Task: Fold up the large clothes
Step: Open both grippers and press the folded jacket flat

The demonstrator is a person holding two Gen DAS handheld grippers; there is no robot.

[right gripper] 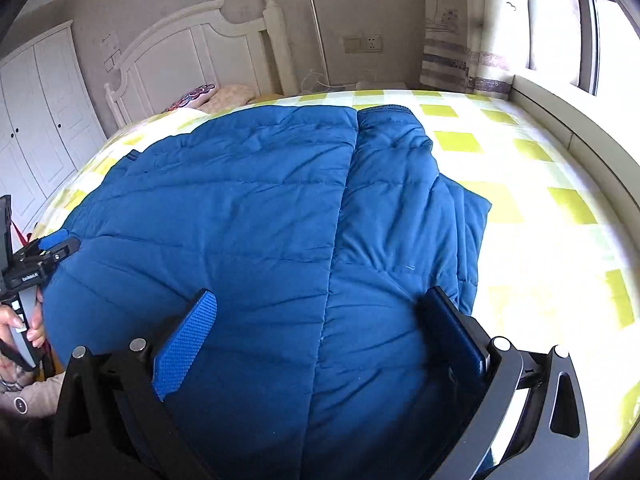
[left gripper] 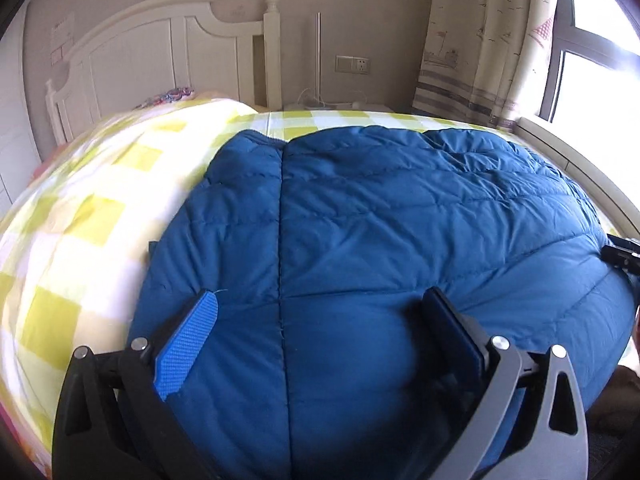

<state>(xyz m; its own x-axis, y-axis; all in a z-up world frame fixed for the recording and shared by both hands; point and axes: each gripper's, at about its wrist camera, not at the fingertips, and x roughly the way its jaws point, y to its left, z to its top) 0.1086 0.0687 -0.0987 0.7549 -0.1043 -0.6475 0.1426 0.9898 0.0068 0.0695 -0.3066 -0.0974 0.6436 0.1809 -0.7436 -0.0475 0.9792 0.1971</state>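
A large blue quilted jacket [left gripper: 380, 220] lies spread flat on the bed, with a seam running down its middle; in the right wrist view the blue jacket [right gripper: 260, 220] fills the centre. My left gripper [left gripper: 320, 300] hovers open over its near hem, blue pads wide apart, nothing between them. My right gripper [right gripper: 320, 298] is likewise open above the near hem. The left gripper [right gripper: 52, 246] also shows at the jacket's left edge, held by a hand [right gripper: 20, 328]. The right gripper's tip [left gripper: 622, 254] shows at the jacket's right edge.
The bed has a yellow-and-white checked sheet [right gripper: 540, 208]. A white headboard [left gripper: 160, 52] and pillows [right gripper: 224, 94] stand at the far end. A white wardrobe [right gripper: 36, 120] is at left, a curtain [left gripper: 480, 40] and window ledge [right gripper: 560, 120] at right.
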